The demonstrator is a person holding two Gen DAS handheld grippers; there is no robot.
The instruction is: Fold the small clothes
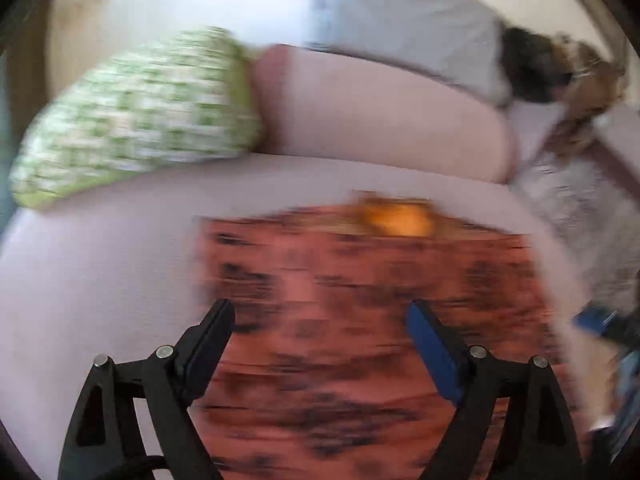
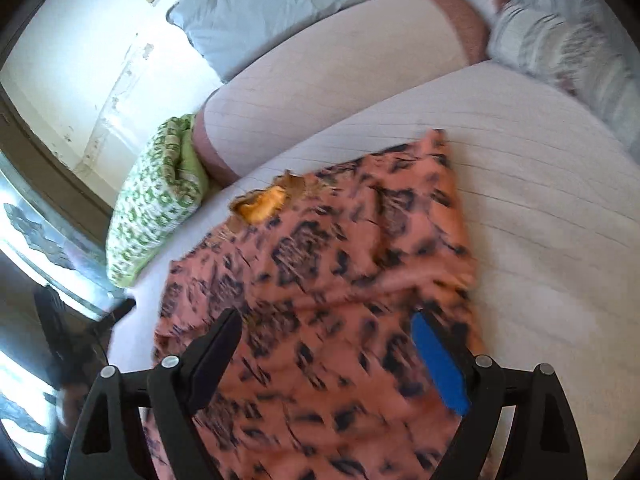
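We see a bed (image 2: pixel 540 184) under a pale ribbed cover, filling most of both views. Along its far side lies a long pinkish bolster (image 2: pixel 340 80), with a pale blue pillow (image 2: pixel 280 4) behind it against the wall (image 2: pixel 80 60). A green-and-white checked cushion (image 2: pixel 156 196) sits at the bolster's end, touching it; in the left wrist view the same cushion (image 1: pixel 140 112) and bolster (image 1: pixel 380 112) appear, heavily blurred. A crumpled whitish cloth (image 2: pixel 560 40) lies at the other end of the bolster.

Spread flat on the bed is the garment (image 2: pixel 340 280), salmon pink with a dark print and an orange lining (image 2: pixel 264 200) showing at its neck. The neck end points toward the bolster. In the left wrist view the garment (image 1: pixel 360 320) is smeared, perhaps by motion, so we cannot read its folds there.

Our right gripper (image 2: pixel 326 320) is above the garment's near part, fingers spread wide with nothing between them. Our left gripper (image 1: pixel 322 312) is likewise over the garment, fingers parted and holding nothing. We cannot tell whether either touches the fabric.
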